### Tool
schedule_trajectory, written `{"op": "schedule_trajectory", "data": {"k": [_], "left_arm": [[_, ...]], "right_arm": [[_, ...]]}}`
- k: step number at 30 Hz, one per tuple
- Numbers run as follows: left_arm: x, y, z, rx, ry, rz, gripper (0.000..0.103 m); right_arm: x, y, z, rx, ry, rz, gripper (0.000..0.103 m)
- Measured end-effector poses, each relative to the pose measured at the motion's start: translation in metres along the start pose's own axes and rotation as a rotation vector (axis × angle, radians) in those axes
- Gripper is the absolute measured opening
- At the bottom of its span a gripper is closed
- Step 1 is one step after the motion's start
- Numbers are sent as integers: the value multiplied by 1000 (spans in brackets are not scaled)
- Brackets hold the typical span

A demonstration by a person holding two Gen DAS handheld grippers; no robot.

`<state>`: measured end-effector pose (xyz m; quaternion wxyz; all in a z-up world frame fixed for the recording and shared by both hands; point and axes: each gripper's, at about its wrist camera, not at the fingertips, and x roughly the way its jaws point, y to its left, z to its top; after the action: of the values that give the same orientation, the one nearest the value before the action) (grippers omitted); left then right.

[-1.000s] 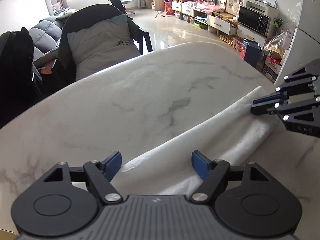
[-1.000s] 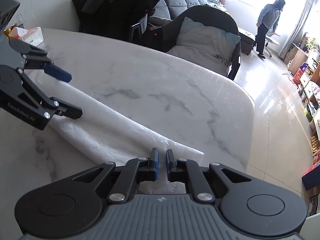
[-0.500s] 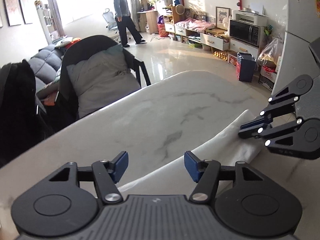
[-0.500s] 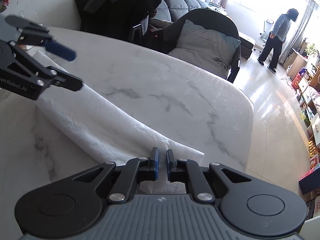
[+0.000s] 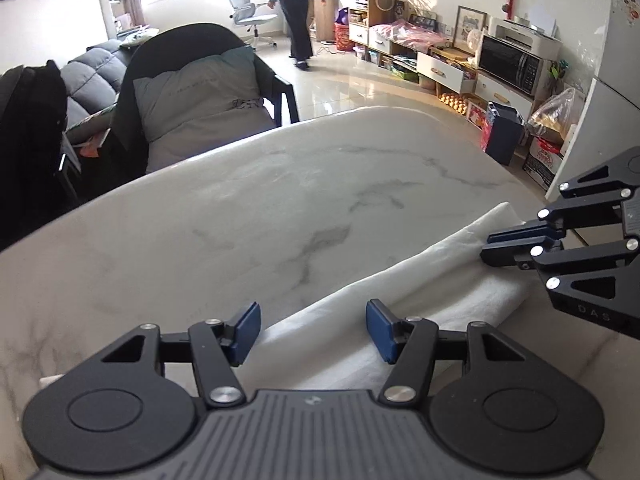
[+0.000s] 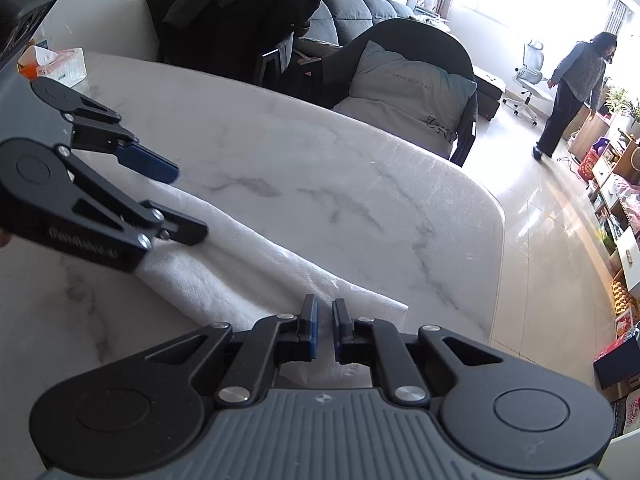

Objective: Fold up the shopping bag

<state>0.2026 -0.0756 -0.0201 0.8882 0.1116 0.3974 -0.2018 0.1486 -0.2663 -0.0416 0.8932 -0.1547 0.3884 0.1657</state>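
One white bag (image 5: pixel 404 304) lies flat on the marble counter (image 5: pixel 248 216), already folded into a long narrow strip. Its long axis runs from the left gripper (image 5: pixel 312 330) across to the right gripper (image 5: pixel 486 246), so each end of the bag has its own gripper.

At the bag's left end, the left gripper's jaws are spread, having just been closing. The end lies below and between them, and the pads do not press it.

At the bag's right end, the right gripper (image 6: pixel 324 330) has its jaws nearly together, pinching the bag's edge.

The left end is loose, so the left gripper is the one placed to take it next, probably to carry it over toward the held end.

Count: one bag, two grippers.
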Motion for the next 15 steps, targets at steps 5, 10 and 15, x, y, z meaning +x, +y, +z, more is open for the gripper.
{"op": "schedule_trajectory", "data": {"k": [5, 10, 15], "left_arm": [[-7, 42, -11, -79, 0, 21, 62], [-15, 53, -20, -69, -11, 25, 62], [-23, 62, -29, -99, -19, 56, 65]], "right_arm": [[0, 0, 0, -12, -1, 2, 10], [0, 0, -1, -13, -2, -1, 10], [0, 1, -1, -17, -1, -5, 10]]}}
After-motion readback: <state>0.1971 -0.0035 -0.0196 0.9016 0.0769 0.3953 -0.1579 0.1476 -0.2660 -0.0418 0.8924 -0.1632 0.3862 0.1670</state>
